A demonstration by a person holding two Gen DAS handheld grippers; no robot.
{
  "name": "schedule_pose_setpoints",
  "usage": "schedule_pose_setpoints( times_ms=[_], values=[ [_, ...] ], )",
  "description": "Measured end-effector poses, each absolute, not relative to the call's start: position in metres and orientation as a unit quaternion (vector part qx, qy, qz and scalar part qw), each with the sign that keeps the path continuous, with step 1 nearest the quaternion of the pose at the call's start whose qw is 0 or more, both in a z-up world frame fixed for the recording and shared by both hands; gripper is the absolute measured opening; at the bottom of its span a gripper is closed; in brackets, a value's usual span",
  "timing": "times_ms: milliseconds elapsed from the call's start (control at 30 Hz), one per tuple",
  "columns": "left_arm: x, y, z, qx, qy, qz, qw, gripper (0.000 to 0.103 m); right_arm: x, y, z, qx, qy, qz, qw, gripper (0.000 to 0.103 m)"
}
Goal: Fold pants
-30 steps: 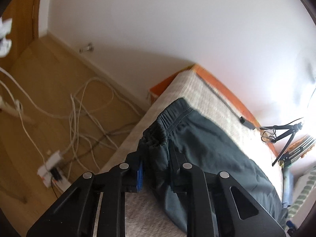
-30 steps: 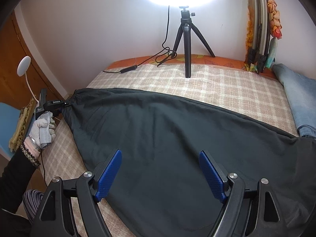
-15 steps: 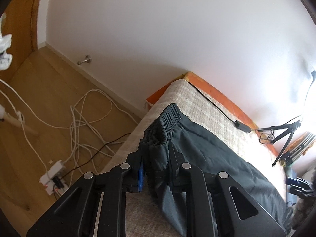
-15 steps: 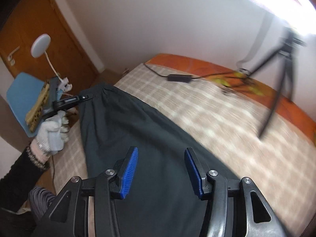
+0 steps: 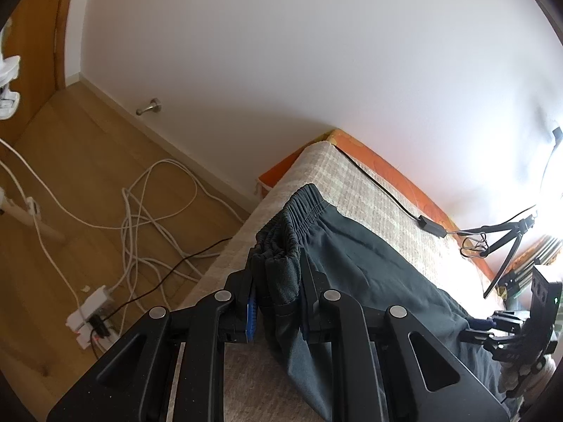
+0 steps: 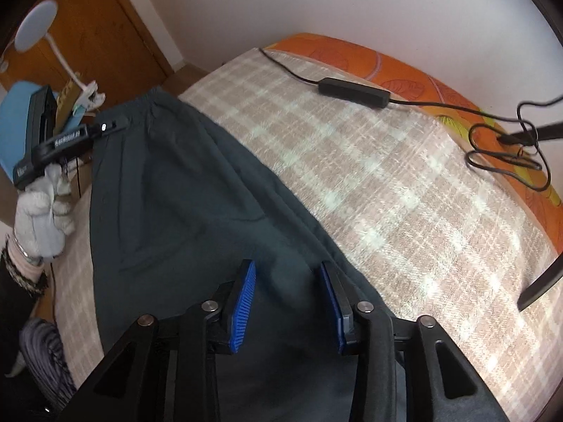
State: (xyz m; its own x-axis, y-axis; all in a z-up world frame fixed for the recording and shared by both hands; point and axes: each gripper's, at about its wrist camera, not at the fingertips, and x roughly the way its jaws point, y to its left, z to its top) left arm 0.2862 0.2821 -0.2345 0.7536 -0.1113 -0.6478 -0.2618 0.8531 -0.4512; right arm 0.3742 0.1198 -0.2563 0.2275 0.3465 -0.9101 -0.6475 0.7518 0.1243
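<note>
Dark grey pants [image 6: 183, 204] lie stretched along a checked beige blanket on the bed [image 6: 404, 183]. My left gripper [image 5: 278, 299] is shut on the bunched elastic waistband [image 5: 302, 207] at the bed's end; in the right wrist view the left gripper [image 6: 70, 140] sits in a gloved hand [image 6: 42, 218]. My right gripper [image 6: 286, 299] hovers low over the pants' far edge, further along the leg. Its jaws are closing, with flat fabric in the gap and the blue pads [image 6: 242, 302] not pressing on it. The right gripper [image 5: 510, 327] also shows at the left wrist view's right edge.
A black cable with an inline box [image 6: 352, 91] crosses the blanket beyond the pants. A tripod [image 5: 506, 249] stands on the bed near the wall. White cables [image 5: 140, 211] and a power strip [image 5: 91, 316] lie on the wooden floor. A blue chair [image 6: 14, 123] stands beside the bed.
My right gripper swung along the pants toward the waistband end and sank closer to the fabric, its jaws narrowing from wide apart. My left gripper kept its hold in place.
</note>
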Motion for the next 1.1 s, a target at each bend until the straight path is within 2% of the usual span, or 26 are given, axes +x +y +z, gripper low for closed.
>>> schedule_pose_setpoints(
  times_ms=[100,233,267,333,367,400,467,533,633,767,900,967,1100],
  values=[
    [0.286,0.283,-0.234,-0.27,0.346,0.041,0.897,0.016,0.367,0.125,-0.252,-0.172,0.521,0.318,0.773,0.0],
    [0.287,0.281,-0.235,-0.263,0.346,0.043,0.9,0.016,0.362,0.127,-0.233,-0.226,0.451,0.276,0.818,0.003],
    [0.288,0.28,-0.236,-0.262,0.346,0.044,0.9,0.016,0.368,0.127,-0.24,-0.238,0.462,0.26,0.814,0.006],
    [0.287,0.279,-0.234,-0.258,0.342,0.043,0.903,0.016,0.375,0.125,-0.246,-0.233,0.48,0.256,0.806,0.006],
    [0.287,0.277,-0.231,-0.251,0.339,0.045,0.905,0.016,0.375,0.124,-0.245,-0.229,0.479,0.257,0.807,0.011],
    [0.286,0.275,-0.228,-0.244,0.335,0.044,0.909,0.016,0.374,0.122,-0.242,-0.222,0.477,0.256,0.811,0.027],
    [0.283,0.266,-0.22,-0.219,0.324,0.045,0.919,0.016,0.37,0.119,-0.233,-0.205,0.471,0.256,0.819,0.049],
    [0.28,0.255,-0.21,-0.192,0.31,0.041,0.93,0.016,0.364,0.114,-0.221,-0.172,0.467,0.272,0.824,0.049],
    [0.274,0.231,-0.196,-0.137,0.294,0.033,0.946,0.015,0.358,0.1,-0.207,-0.107,0.473,0.28,0.828,0.057],
    [0.263,0.187,-0.182,-0.048,0.275,0.009,0.96,0.015,0.353,0.081,-0.198,0.015,0.495,0.301,0.815,0.06],
    [0.243,0.114,-0.185,0.099,0.26,-0.029,0.96,0.015,0.344,0.065,-0.196,0.135,0.498,0.321,0.794,0.076],
    [0.228,0.068,-0.198,0.201,0.253,-0.051,0.945,0.015,0.341,0.062,-0.202,0.176,0.505,0.329,0.778,0.076],
    [0.208,0.015,-0.224,0.288,0.254,-0.1,0.918,0.015,0.337,0.066,-0.219,0.196,0.525,0.335,0.757,0.076]
  ],
)
